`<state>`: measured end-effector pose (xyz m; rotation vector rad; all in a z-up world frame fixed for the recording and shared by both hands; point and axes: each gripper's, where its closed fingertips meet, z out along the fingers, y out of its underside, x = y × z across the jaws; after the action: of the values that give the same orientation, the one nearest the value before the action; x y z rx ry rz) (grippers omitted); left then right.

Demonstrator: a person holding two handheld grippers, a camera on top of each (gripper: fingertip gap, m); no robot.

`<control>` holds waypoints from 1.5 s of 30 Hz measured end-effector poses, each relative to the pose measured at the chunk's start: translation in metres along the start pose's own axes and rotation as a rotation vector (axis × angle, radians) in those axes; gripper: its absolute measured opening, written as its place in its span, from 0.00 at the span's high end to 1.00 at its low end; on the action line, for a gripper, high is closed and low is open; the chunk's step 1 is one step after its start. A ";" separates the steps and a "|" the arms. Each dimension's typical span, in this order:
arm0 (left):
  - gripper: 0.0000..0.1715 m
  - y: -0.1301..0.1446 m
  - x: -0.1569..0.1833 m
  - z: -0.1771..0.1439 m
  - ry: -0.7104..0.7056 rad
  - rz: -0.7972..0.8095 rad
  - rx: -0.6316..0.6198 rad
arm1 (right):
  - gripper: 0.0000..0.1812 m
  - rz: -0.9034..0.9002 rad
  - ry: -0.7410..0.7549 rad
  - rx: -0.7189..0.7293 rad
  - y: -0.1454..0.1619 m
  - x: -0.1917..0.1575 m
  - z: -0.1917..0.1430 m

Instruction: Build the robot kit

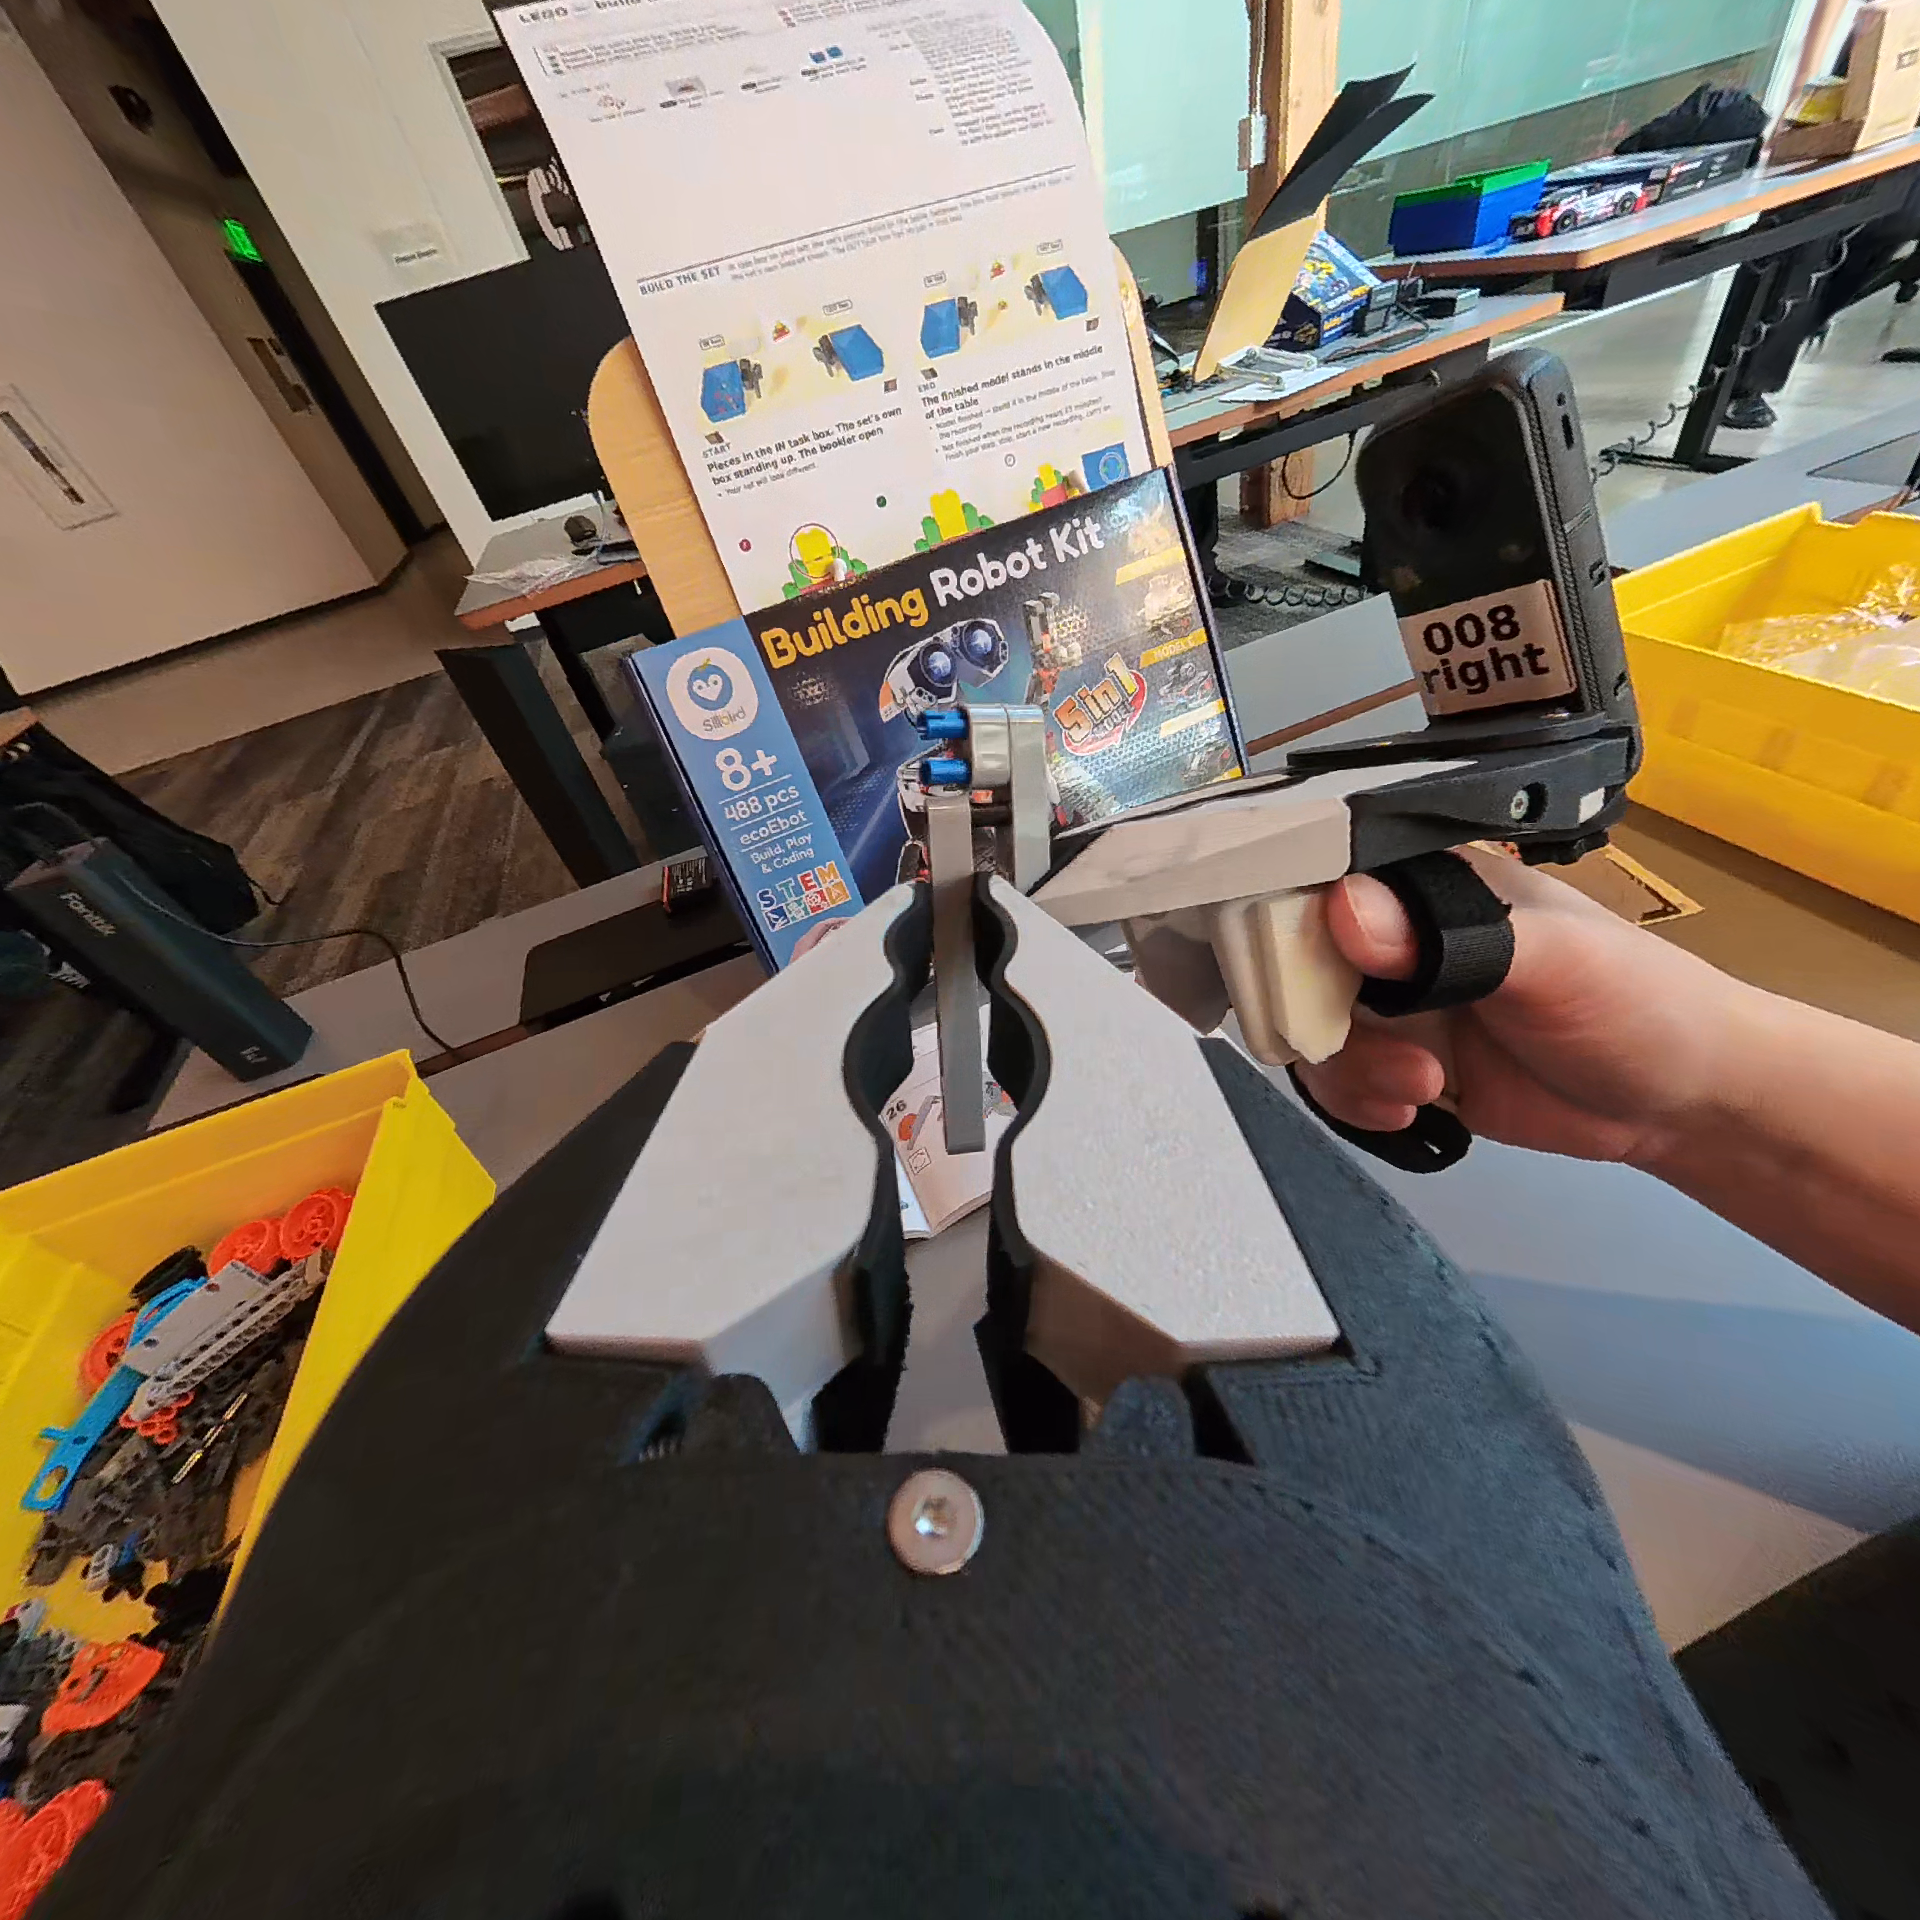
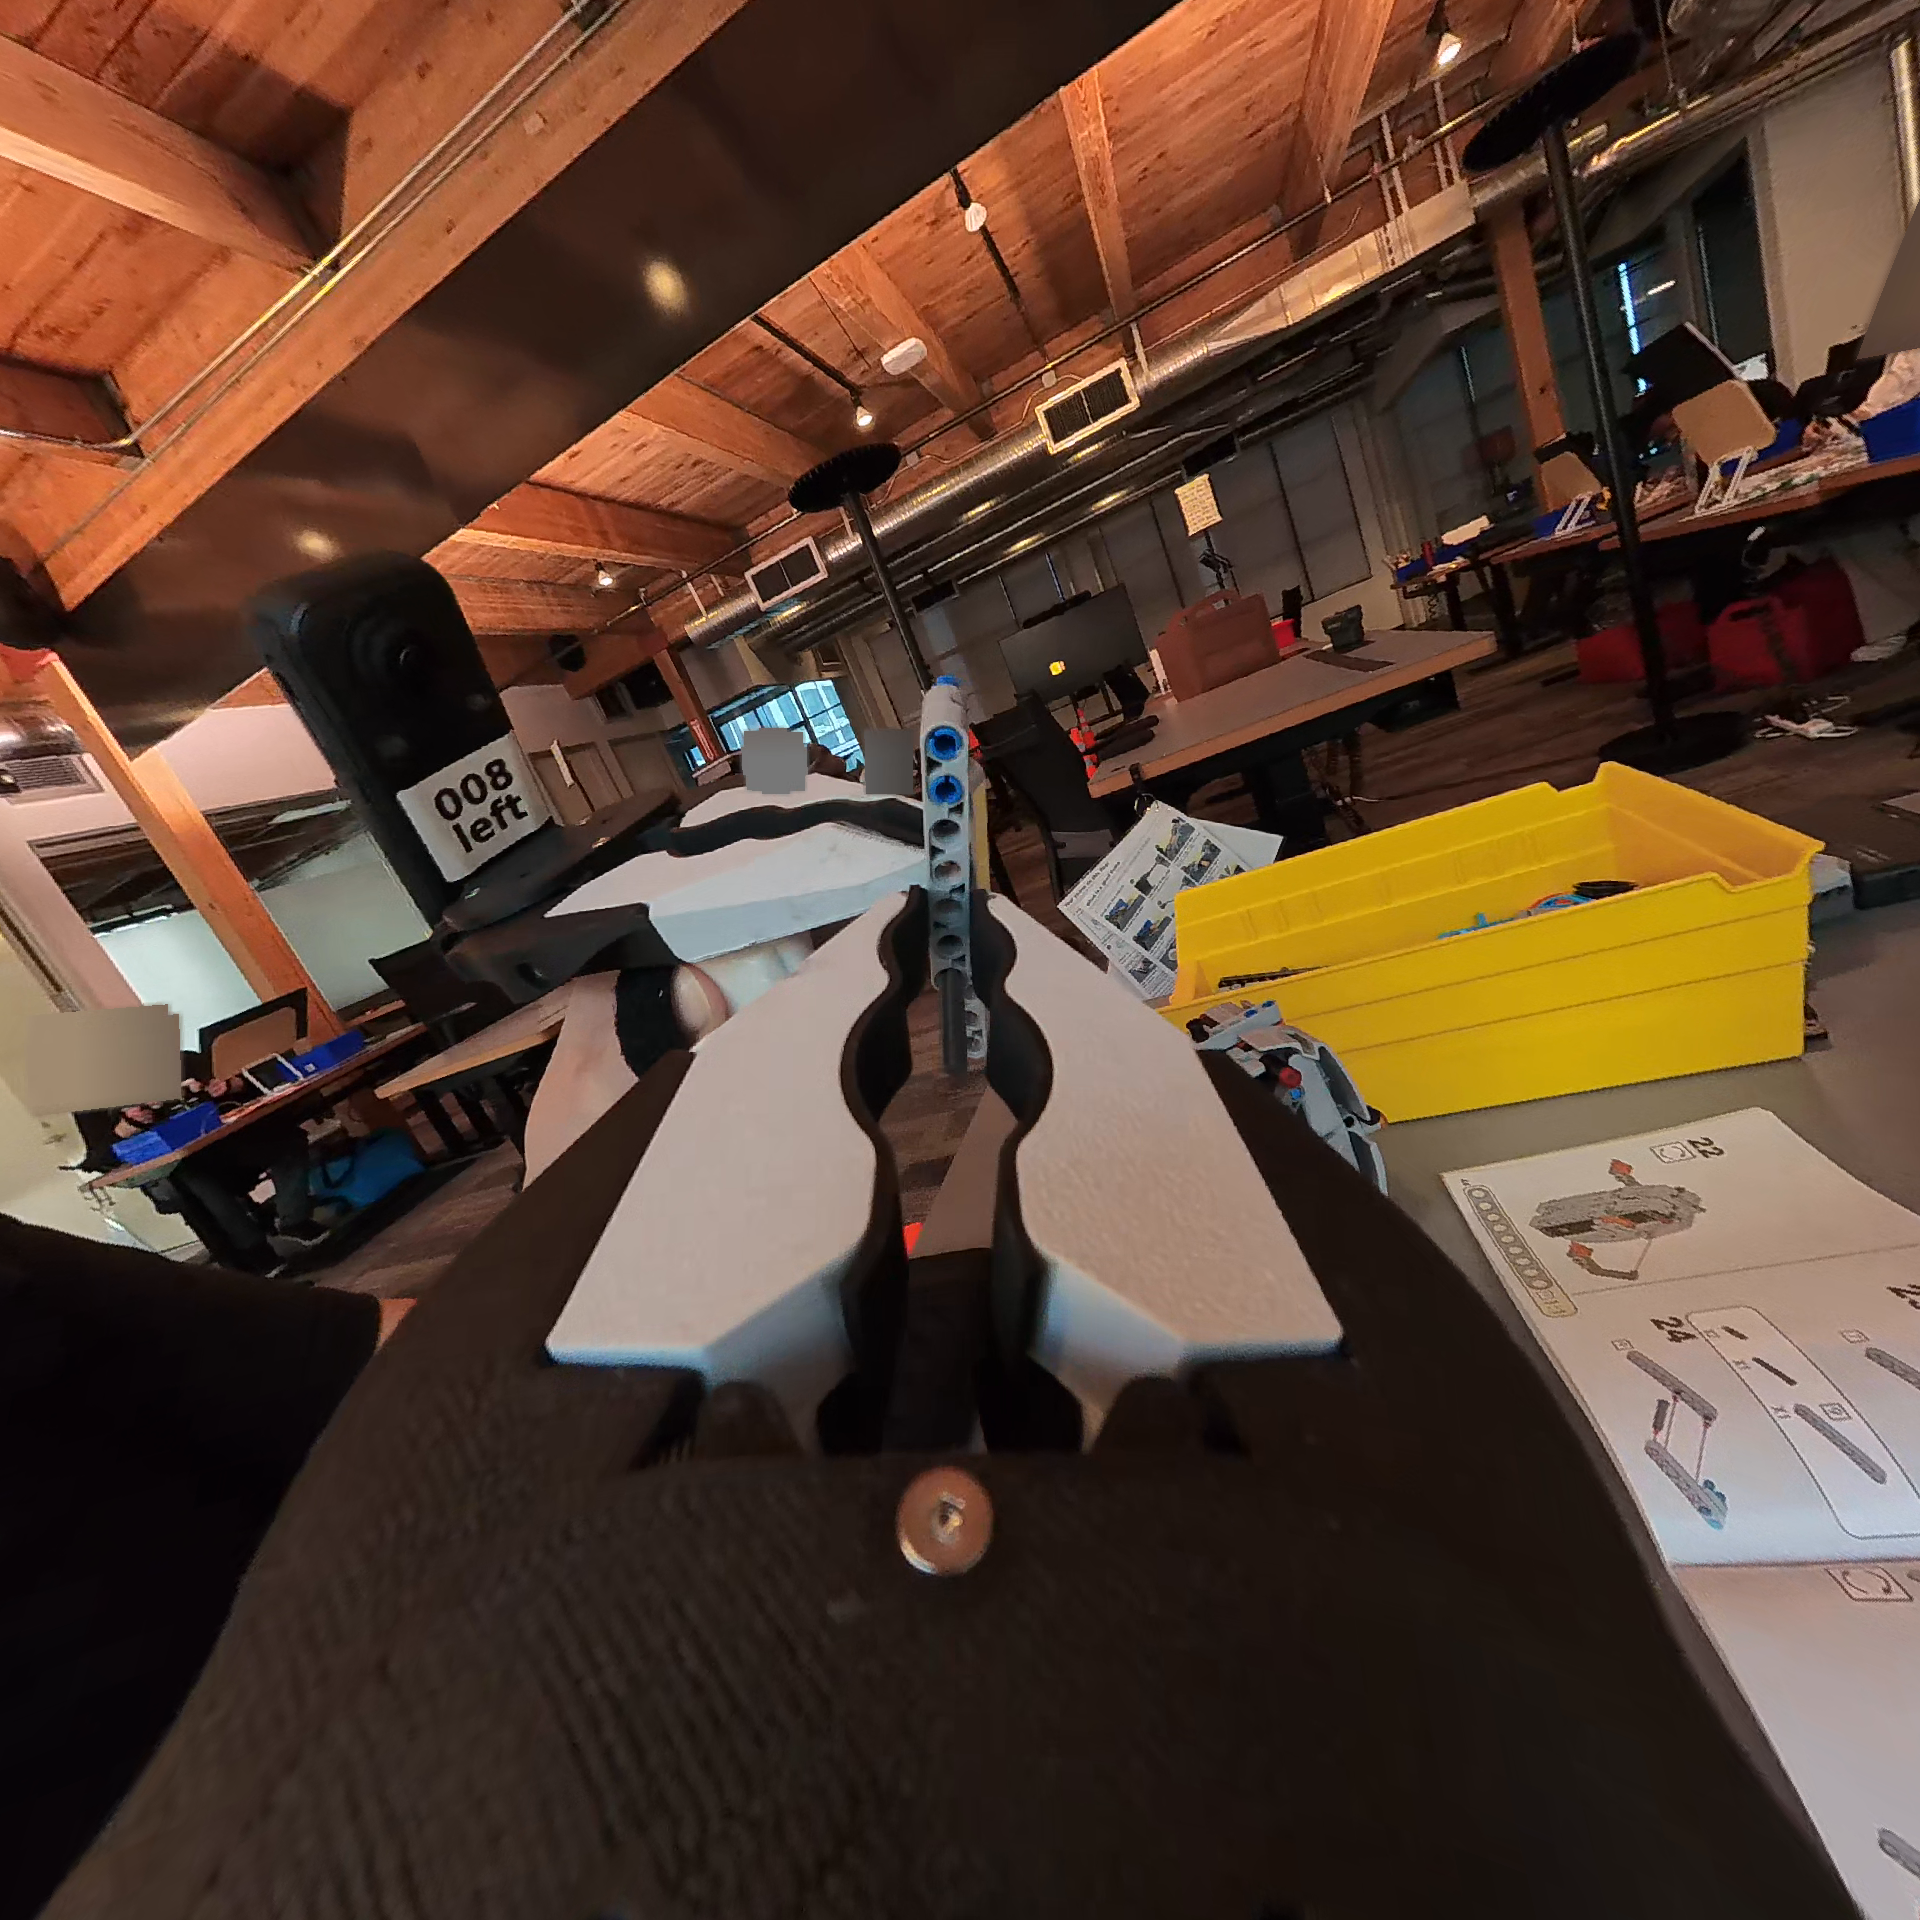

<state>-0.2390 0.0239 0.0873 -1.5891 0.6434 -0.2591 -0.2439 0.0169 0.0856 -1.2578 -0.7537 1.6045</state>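
My left gripper [image 1: 961, 894] is shut on a dark grey beam [image 1: 958, 997] that stands upright between its pads. The beam joins a lighter grey beam [image 1: 1023, 779] at the top through two blue pins [image 1: 940, 748]. My right gripper [image 1: 1049, 883] comes in from the right, held by a hand [image 1: 1538, 1029]. In the right wrist view my right gripper [image 2: 948, 904] is shut on the grey holed beam [image 2: 945, 873] with the blue pins [image 2: 941, 767] at its top. A black axle [image 2: 954, 1023] hangs below. The left gripper [image 2: 883, 842] meets the assembly from the left.
A yellow bin [image 1: 343, 1143] of orange, blue and black parts sits at the left, another yellow bin [image 1: 1766, 727] at the right. A toy kit box [image 1: 831, 790] and a printed sheet [image 1: 831, 312] stand behind. An open booklet [image 2: 1714, 1351] and a part-built model [image 2: 1299, 1081] lie on the table. My two grippers' fingertips are within a few centimetres of each other.
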 end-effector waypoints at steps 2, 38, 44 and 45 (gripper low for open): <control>0.97 0.002 -0.001 0.001 0.004 0.001 -0.017 | 0.97 -0.022 0.018 -0.017 0.002 0.002 0.001; 0.97 0.035 0.010 0.004 0.041 0.406 -0.151 | 0.97 -0.500 0.293 -0.483 0.039 0.018 -0.009; 0.97 0.043 0.013 0.003 0.062 0.485 -0.202 | 0.97 -0.556 0.280 -0.544 0.048 0.020 -0.010; 0.97 0.043 0.013 0.004 0.058 0.497 -0.201 | 0.97 -0.555 0.280 -0.545 0.048 0.021 -0.011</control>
<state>-0.2373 0.0197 0.0421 -1.5587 1.1107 0.1334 -0.2488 0.0169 0.0325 -1.4421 -1.2749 0.7759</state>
